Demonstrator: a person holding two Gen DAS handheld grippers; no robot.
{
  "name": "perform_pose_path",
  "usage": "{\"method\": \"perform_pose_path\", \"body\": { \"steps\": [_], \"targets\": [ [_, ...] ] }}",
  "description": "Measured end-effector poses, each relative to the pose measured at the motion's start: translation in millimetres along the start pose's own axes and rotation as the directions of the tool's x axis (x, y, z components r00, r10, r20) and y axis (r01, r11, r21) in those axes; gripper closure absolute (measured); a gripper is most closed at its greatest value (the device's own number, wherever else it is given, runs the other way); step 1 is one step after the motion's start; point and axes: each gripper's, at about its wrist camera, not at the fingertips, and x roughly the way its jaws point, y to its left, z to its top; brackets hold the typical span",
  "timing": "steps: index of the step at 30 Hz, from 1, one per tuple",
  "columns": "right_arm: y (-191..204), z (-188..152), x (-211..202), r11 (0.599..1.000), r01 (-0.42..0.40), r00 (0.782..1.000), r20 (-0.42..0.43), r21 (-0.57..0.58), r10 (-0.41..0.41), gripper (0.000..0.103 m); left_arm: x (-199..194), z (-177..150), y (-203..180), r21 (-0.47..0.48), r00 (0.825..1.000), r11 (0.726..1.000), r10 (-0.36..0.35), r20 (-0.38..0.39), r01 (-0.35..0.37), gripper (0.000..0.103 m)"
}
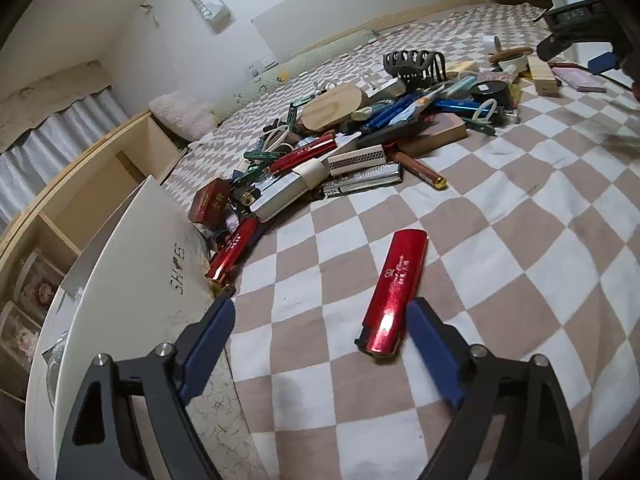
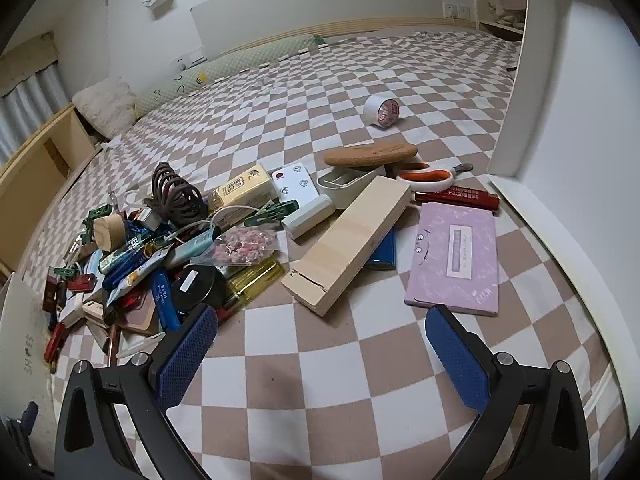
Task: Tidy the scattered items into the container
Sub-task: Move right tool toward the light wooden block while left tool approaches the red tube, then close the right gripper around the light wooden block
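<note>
— What's the left gripper (image 1: 320,320) doing?

— It's hovering low over the bed (image 1: 500,248), fingers (image 1: 212,332) apart. A red case (image 1: 394,288) is lying on the checked cover just beside the right-hand finger; its near end is sitting close against that pad, though I can't tell if they're touching. Nothing is being held.

— And the container?

— A white box (image 1: 132,264) with "SHOES" printed on it is sitting at the left edge of the bed, right beside the left-hand finger. A second red case (image 1: 234,252) is leaning against its wall.

— Where's the rest of the clutter?

— It's piling up further back: a harmonica (image 1: 364,182), a small red box (image 1: 210,200), a dark claw clip (image 1: 414,64), pens and pegs (too tangled to sort out one by one).

— The right gripper (image 2: 322,330)?

— Its fingers are standing wide apart too, over bare cover, gripping nothing. Ahead of it a wood block (image 2: 348,244) is lying slantwise, and a lilac booklet (image 2: 456,258) is lying flat near the right-hand finger. Behind them a cork lid (image 2: 370,155) is resting on a white tray, and a tape roll (image 2: 382,110) is sitting well apart, further up the bed. Another white box wall (image 2: 576,120) is rising on the right.
</note>
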Motion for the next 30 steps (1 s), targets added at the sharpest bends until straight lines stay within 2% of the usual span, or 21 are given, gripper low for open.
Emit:
{"method": "perform_pose_path", "body": {
  "steps": [2, 8, 16, 24, 30],
  "targets": [
    [0, 2, 1, 1.000, -0.001, 1.000, 0.000, 0.007, 0.001, 0.000, -2, -1, 2, 0.005, 1.000, 1.000, -0.004, 0.008, 0.004, 0.020],
    [2, 7, 2, 1.000, 0.005, 1.000, 0.002, 0.003, -0.005, 0.000, 0, -1, 7, 0.008, 1.000, 1.000, -0.023, 0.008, 0.023, 0.020],
    [9, 11, 8, 1.000, 0.000, 1.000, -0.008, -0.019, 0.000, 0.000, 10, -7, 39, -0.131, 0.995, 0.988, -0.089, -0.048, 0.082, 0.035],
    [21, 27, 26, 0.999, 0.027, 1.000, -0.013, -0.036, -0.027, 0.000, 12, -14, 48, -0.149, 0.993, 0.985, -0.096, -0.067, 0.085, 0.041],
    [17, 42, 52, 0.995, 0.095, 0.995, -0.037, 0.014, -0.094, 0.000, 20, -17, 61, -0.189, 0.991, 0.979, -0.098, -0.091, 0.080, 0.047]
  ]
}}
